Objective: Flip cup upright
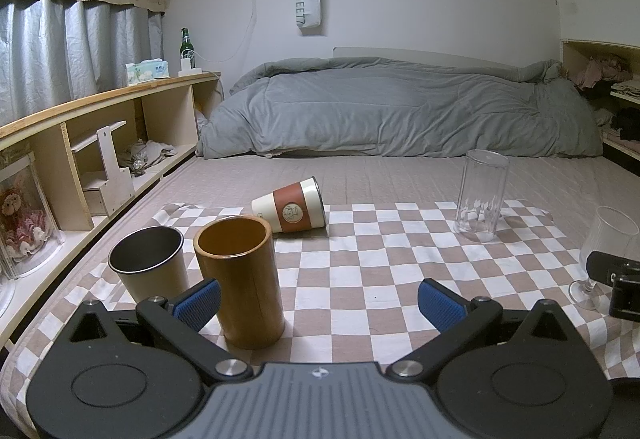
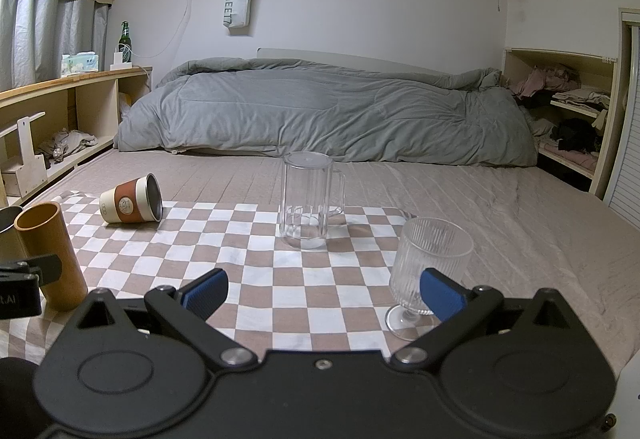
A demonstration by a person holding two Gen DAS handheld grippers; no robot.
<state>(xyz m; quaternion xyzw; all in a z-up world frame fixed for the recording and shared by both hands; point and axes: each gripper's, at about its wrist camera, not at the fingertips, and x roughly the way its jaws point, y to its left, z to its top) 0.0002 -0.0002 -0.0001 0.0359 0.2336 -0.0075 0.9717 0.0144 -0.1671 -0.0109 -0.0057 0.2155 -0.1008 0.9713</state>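
Observation:
A cream cup with a brown sleeve (image 1: pixel 291 210) lies on its side at the far edge of the checkered cloth (image 1: pixel 380 259), mouth to the right; it also shows in the right wrist view (image 2: pixel 131 204). My left gripper (image 1: pixel 318 303) is open and empty, well short of it, with a tall brown cup (image 1: pixel 240 279) upright just inside its left finger. My right gripper (image 2: pixel 324 295) is open and empty, with a ribbed stemmed glass (image 2: pixel 428 271) by its right finger.
A grey metal cup (image 1: pixel 150 263) stands left of the brown cup. A clear mug (image 2: pixel 308 199) stands upside down mid-cloth. A grey duvet (image 1: pixel 400 111) lies behind. Wooden shelves (image 1: pixel 100 143) run along the left, more shelves (image 2: pixel 568 119) at the right.

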